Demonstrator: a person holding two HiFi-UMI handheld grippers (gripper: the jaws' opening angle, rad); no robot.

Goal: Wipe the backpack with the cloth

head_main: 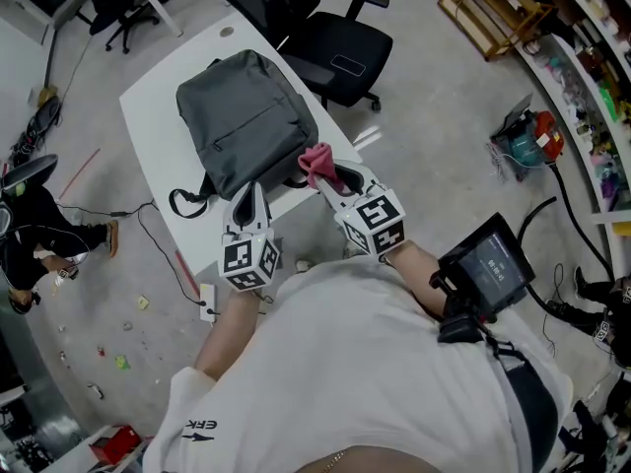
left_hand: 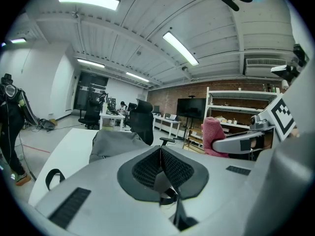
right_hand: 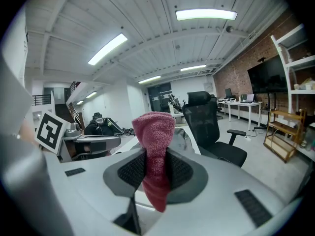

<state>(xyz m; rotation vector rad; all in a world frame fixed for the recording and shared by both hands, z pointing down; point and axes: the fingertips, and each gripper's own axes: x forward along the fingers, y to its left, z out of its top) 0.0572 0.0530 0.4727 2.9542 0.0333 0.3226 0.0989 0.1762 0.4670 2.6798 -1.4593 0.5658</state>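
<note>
A grey backpack (head_main: 246,116) lies flat on the white table (head_main: 158,106), its black strap (head_main: 182,203) looping off the near left corner. My right gripper (head_main: 325,172) is shut on a pink cloth (head_main: 316,162) and hangs just off the backpack's near right corner. In the right gripper view the cloth (right_hand: 155,146) stands pinched between the jaws, with the backpack (right_hand: 181,137) behind it. My left gripper (head_main: 250,197) is shut with nothing in it, at the near table edge below the backpack. The left gripper view shows the backpack (left_hand: 118,141) ahead and the cloth (left_hand: 214,134) at the right.
A black office chair (head_main: 315,28) stands at the table's far right side. A cable and a power strip (head_main: 206,302) lie on the floor at the near left. A person (head_main: 39,230) in dark clothes crouches at the far left. Shelving (head_main: 582,77) lines the right wall.
</note>
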